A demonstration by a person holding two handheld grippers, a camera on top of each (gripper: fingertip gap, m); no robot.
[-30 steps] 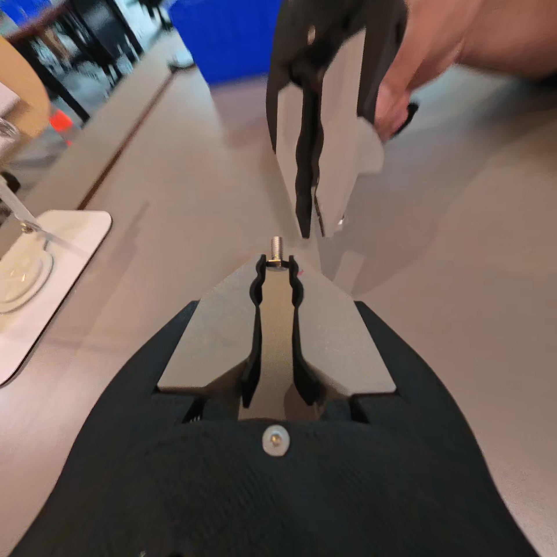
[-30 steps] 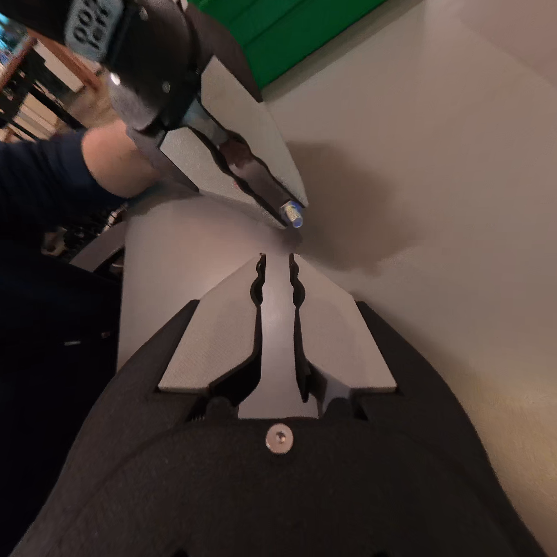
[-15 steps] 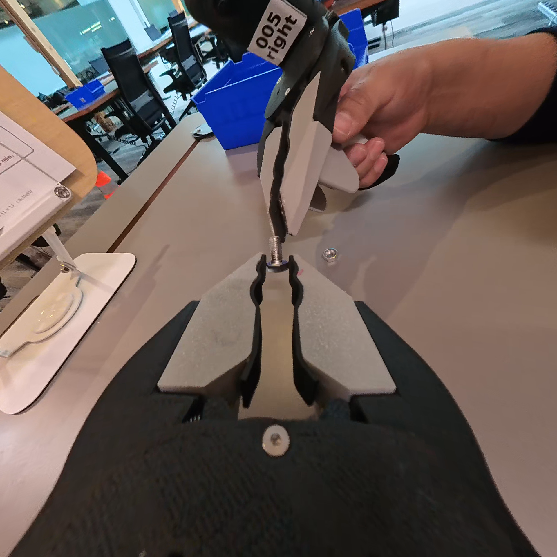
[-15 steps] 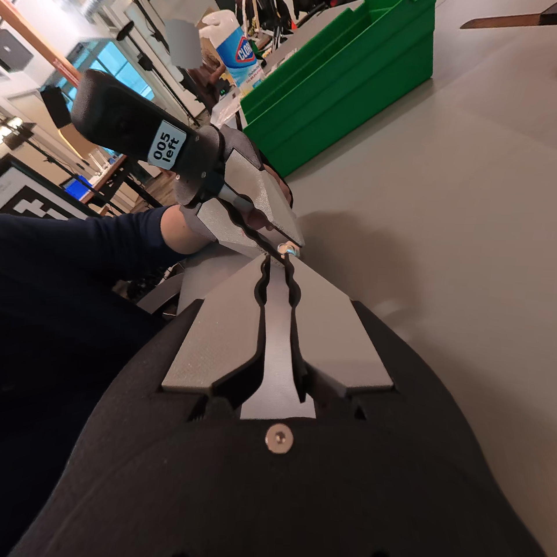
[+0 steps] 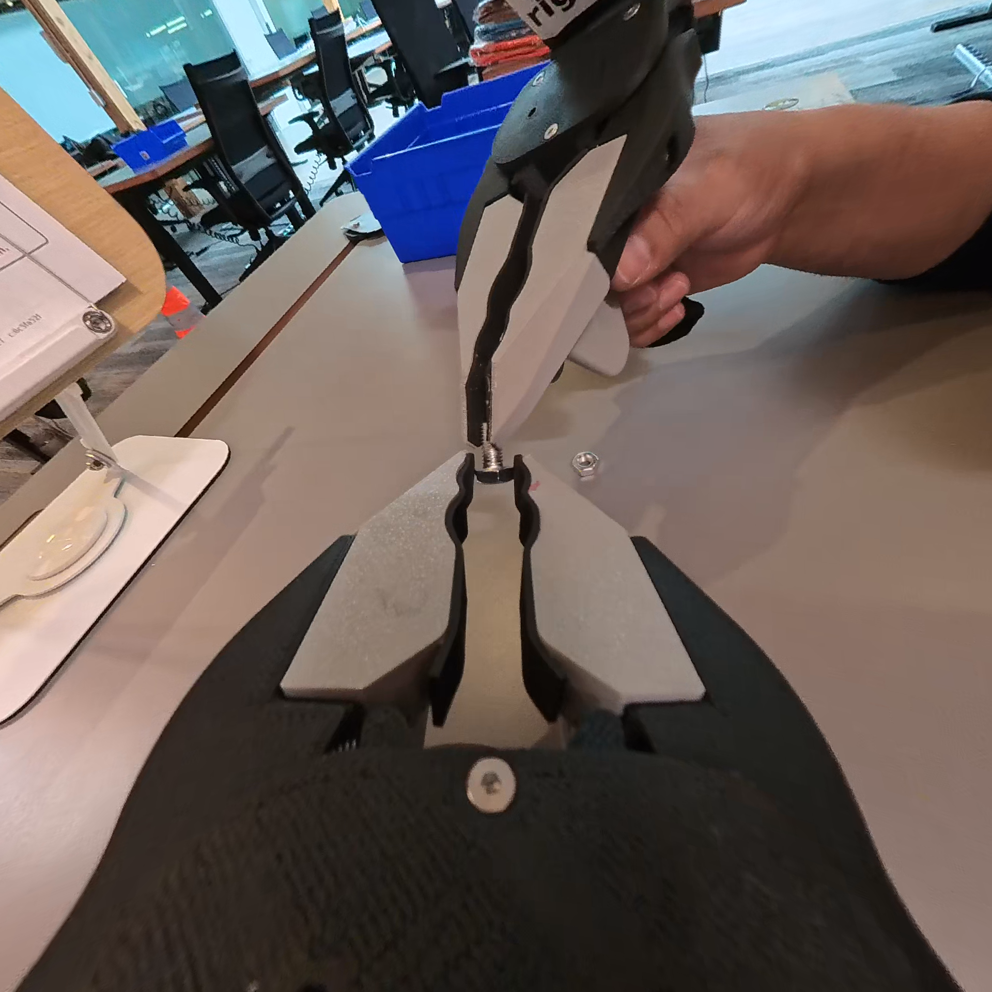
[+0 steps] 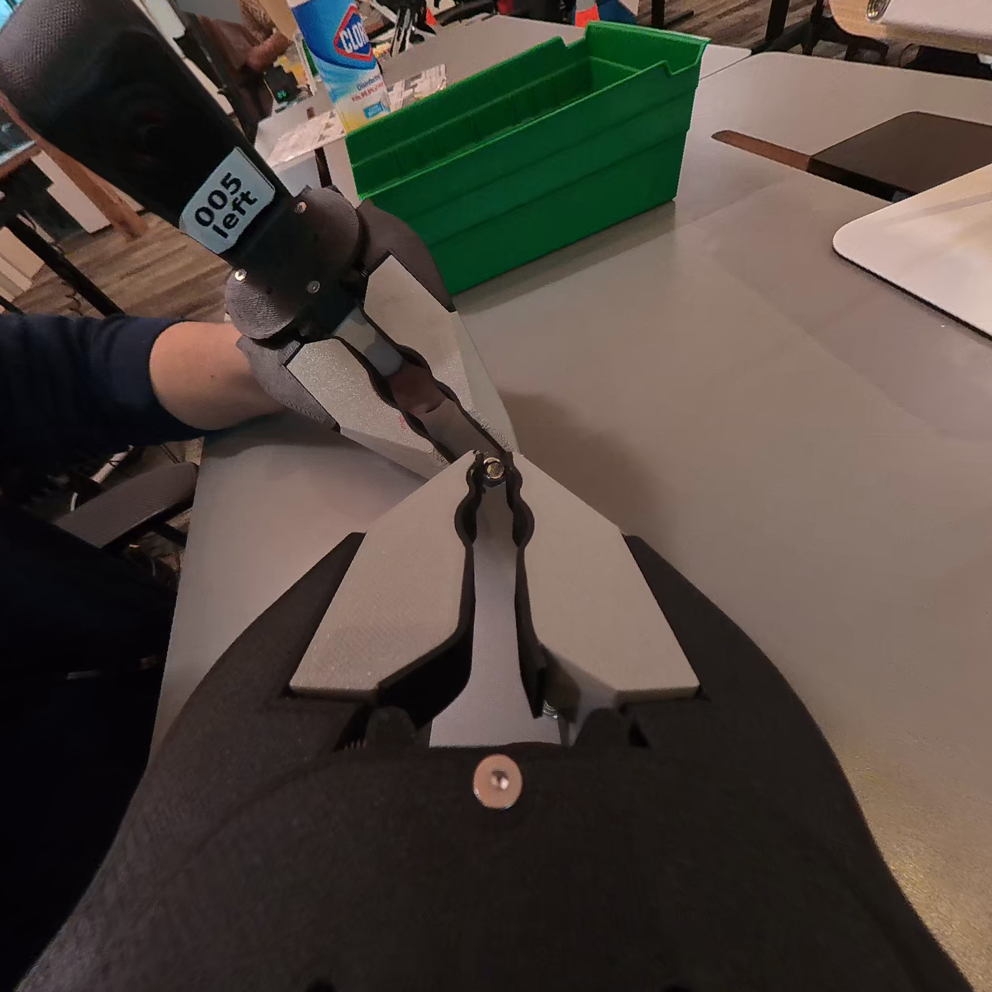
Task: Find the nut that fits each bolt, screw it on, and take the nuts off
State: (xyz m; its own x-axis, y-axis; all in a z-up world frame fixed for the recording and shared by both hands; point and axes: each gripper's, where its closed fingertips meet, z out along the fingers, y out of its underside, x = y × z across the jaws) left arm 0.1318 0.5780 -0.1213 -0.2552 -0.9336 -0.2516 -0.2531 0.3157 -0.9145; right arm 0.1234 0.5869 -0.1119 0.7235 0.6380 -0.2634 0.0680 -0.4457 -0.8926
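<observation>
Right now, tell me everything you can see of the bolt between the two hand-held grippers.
The bolt is small, silvery metal, with a threaded shank and a hex head. It stands upright above the grey table, head down, clamped by its head between the tips of the left hand-held gripper. The right hand-held gripper comes down from above, its fingertips closed on the shank's upper end. No nut shows on it.

Bright, even indoor light here, with daylight glowing through the far windows. Soft shadows spread across the surface. Edges bend with wide-angle distortion; focus is mostly crisp.
</observation>
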